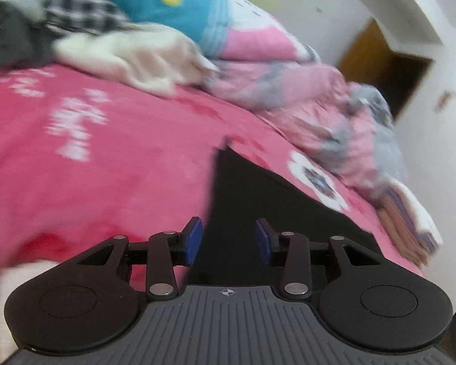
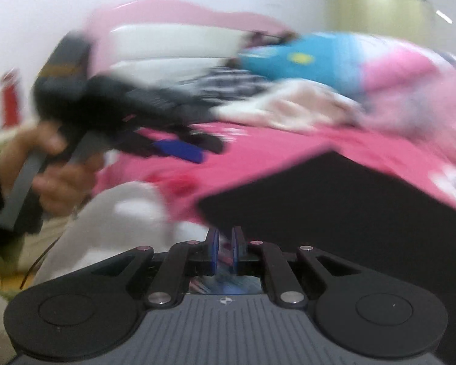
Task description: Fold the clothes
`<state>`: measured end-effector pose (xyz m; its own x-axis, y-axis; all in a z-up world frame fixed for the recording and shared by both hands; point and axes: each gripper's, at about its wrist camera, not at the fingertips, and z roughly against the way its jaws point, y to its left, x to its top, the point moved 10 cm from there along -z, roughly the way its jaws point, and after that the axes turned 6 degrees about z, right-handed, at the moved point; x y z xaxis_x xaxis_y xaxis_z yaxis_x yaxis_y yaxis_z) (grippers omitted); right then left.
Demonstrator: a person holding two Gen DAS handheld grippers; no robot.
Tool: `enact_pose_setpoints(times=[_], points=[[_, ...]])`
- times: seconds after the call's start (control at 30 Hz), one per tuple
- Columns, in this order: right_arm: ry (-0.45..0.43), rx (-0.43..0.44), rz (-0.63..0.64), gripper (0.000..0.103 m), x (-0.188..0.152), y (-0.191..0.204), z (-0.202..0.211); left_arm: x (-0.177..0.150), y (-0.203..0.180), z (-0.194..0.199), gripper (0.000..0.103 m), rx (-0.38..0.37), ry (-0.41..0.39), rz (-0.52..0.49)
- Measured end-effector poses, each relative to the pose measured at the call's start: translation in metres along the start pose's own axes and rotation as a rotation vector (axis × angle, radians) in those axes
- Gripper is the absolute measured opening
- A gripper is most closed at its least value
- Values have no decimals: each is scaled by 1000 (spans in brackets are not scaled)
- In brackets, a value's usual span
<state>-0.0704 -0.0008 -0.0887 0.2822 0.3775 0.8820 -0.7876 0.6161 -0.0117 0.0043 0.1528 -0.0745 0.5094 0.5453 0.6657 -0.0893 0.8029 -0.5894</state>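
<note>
A black garment (image 1: 258, 194) lies flat on the pink bed sheet (image 1: 106, 167), one corner pointing away from me. My left gripper (image 1: 229, 237) hovers over its near edge, blue pads wide apart and nothing between them. In the right wrist view the same black garment (image 2: 349, 206) fills the lower right. My right gripper (image 2: 225, 243) sits just short of its near corner. Its jaws are almost closed, with only a narrow gap and no cloth in it. The left gripper (image 2: 179, 149), held by a hand (image 2: 45, 164), shows blurred at the left.
A pile of clothes lies at the far side of the bed: a white garment (image 1: 142, 57), a checked one (image 1: 72, 6) and a dark grey one (image 1: 8, 39). A bunched pink and blue quilt (image 1: 258, 45) runs along the right. A doorway (image 1: 389, 70) opens beyond.
</note>
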Motion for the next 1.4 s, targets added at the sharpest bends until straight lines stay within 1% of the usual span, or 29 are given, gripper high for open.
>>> enact_pose_setpoints(times=[0.07, 0.1, 0.13, 0.17, 0.2, 0.27, 0.33, 0.37, 0.47, 0.5, 0.57, 0.67, 0.77, 0.8, 0.9, 1.0, 1.13, 1.2, 1.27, 1.33, 1.4], points=[[3, -92, -141, 9, -13, -42, 35, -12, -13, -19, 39, -8, 44, -27], [2, -138, -217, 11, -22, -63, 54, -18, -17, -29, 39, -2, 68, -42], [1, -188, -300, 17, -33, -84, 74, -24, -21, -38, 39, 4, 91, -56], [1, -240, -386, 19, -45, -106, 95, -29, -23, -44, 39, 15, 108, -70], [-4, -293, -461, 22, -56, -126, 116, -33, -25, -49, 39, 29, 118, -85], [-18, -402, -600, 23, -80, -163, 161, -37, -25, -54, 39, 50, 125, -109], [-37, -482, -731, 25, -102, -193, 200, -39, -25, -55, 39, 55, 128, -114], [-45, -495, -787, 26, -111, -205, 212, -39, -24, -55, 39, 55, 131, -111], [-65, -496, -944, 30, -134, -235, 233, -38, -22, -53, 39, 55, 142, -86], [-71, -481, -996, 31, -142, -243, 238, -38, -21, -53, 39, 57, 144, -78], [-80, -437, -1056, 31, -152, -249, 238, -38, -22, -54, 39, 64, 147, -71], [-73, -382, -1043, 31, -154, -248, 228, -38, -23, -56, 39, 79, 151, -69], [-53, -358, -991, 31, -152, -245, 217, -39, -24, -57, 39, 93, 155, -67], [-45, -351, -973, 29, -151, -244, 213, -38, -25, -58, 39, 98, 158, -70], [-35, -347, -875, 8, -142, -236, 212, -38, -26, -59, 39, 112, 166, -76], [-7, -389, -741, 4, -136, -226, 217, -38, -26, -60, 39, 125, 172, -80], [-29, -383, -596, 4, -125, -211, 223, -38, -27, -61, 39, 142, 182, -85], [-36, -381, -567, 6, -122, -209, 224, -38, -28, -62, 39, 152, 188, -86], [-30, -390, -592, 7, -127, -215, 223, -38, -29, -63, 39, 163, 190, -93], [-21, -397, -655, 23, -137, -225, 222, -39, -30, -64, 39, 175, 192, -104], [-26, -380, -723, 26, -145, -233, 221, -39, -32, -64, 41, 184, 194, -113]])
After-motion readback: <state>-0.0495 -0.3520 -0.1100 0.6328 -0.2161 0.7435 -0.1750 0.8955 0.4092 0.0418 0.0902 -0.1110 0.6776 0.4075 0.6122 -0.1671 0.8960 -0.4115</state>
